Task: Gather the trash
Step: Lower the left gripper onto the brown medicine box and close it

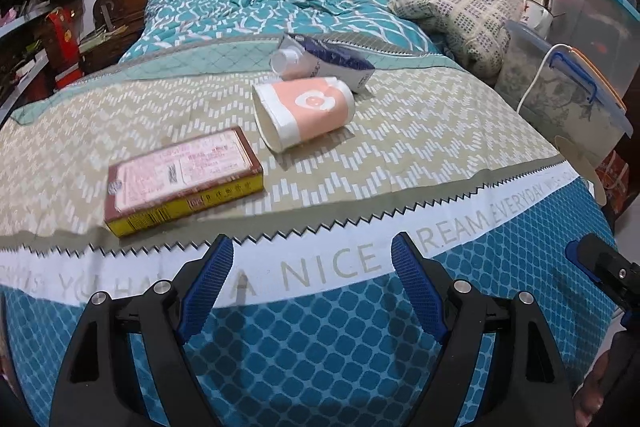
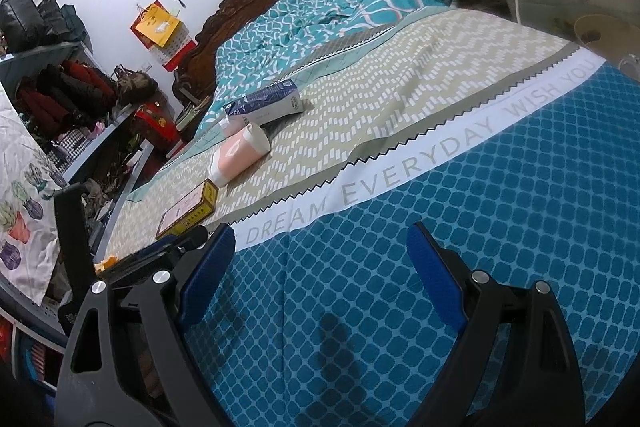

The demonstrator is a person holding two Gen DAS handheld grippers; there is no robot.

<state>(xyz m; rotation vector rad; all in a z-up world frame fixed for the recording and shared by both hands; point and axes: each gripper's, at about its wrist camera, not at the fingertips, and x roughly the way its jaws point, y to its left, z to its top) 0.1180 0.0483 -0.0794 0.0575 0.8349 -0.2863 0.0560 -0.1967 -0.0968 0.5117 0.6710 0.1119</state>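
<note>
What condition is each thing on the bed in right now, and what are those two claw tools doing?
paper cup: tipped on its side, empty, mouth toward the camera.
milk carton: lying flat, cap on, touching the cup.
yellow box: lying flat, closed.
left gripper: open, holding nothing, hovering short of the box.
right gripper: open, holding nothing, over the blue bedspread.
storage bin: lid on, latched.

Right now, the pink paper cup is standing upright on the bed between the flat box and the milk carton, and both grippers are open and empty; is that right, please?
Not quite: the pink paper cup is lying on its side, not upright, as the left wrist view shows. The rest holds: it lies on the bed between the flat box and the milk carton, and the left gripper and right gripper are open and empty.
</note>
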